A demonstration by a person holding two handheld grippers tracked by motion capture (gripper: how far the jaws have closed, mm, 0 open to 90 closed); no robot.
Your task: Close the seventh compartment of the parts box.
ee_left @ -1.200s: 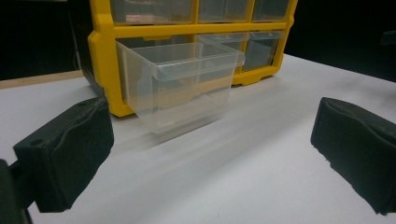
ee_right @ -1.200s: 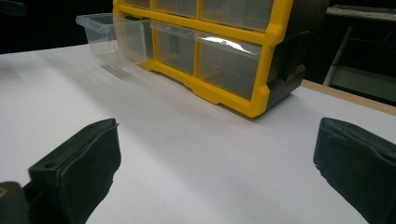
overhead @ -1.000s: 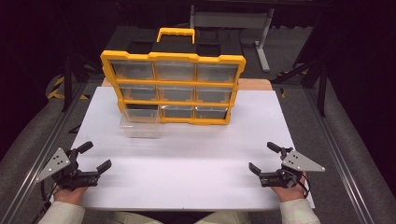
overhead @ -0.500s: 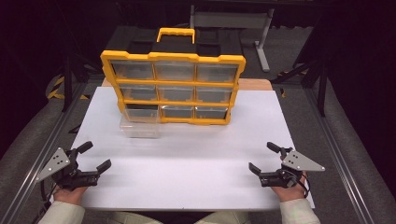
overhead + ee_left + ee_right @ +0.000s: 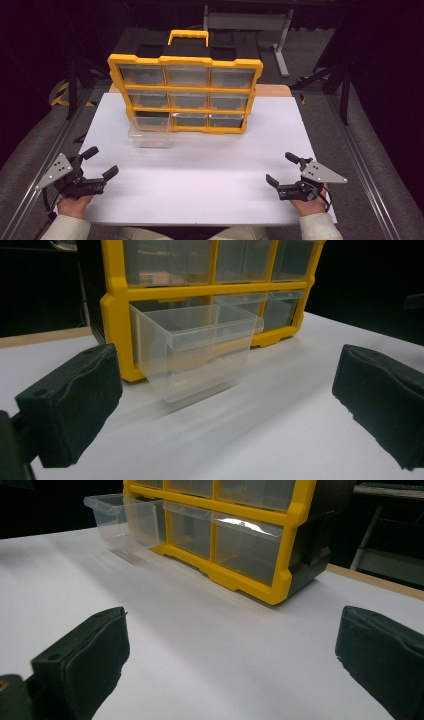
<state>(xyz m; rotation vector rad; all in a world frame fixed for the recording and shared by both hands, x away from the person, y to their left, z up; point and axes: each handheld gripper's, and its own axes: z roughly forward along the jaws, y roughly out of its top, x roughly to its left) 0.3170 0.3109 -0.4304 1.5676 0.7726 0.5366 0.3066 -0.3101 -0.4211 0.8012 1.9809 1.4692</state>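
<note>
A yellow and black organizer (image 5: 185, 92) with clear drawers stands upright at the far middle of the white table (image 5: 210, 170). One clear drawer (image 5: 149, 134) (image 5: 197, 352) (image 5: 122, 522) sits out on the table in front of the organizer's empty bottom-left slot. My left gripper (image 5: 100, 162) (image 5: 225, 405) rests open near the front left edge, nothing between its black pads (image 5: 75, 405). At the front right my right gripper (image 5: 282, 170) (image 5: 230, 660) is open too, pads (image 5: 85, 660) wide apart and aimed toward the organizer (image 5: 240, 525).
Dark metal stands and a frame (image 5: 280, 35) rise behind the table. Grey padded rails (image 5: 30, 150) run along both sides. A wooden board edge (image 5: 272, 90) shows under the white sheet at the back right.
</note>
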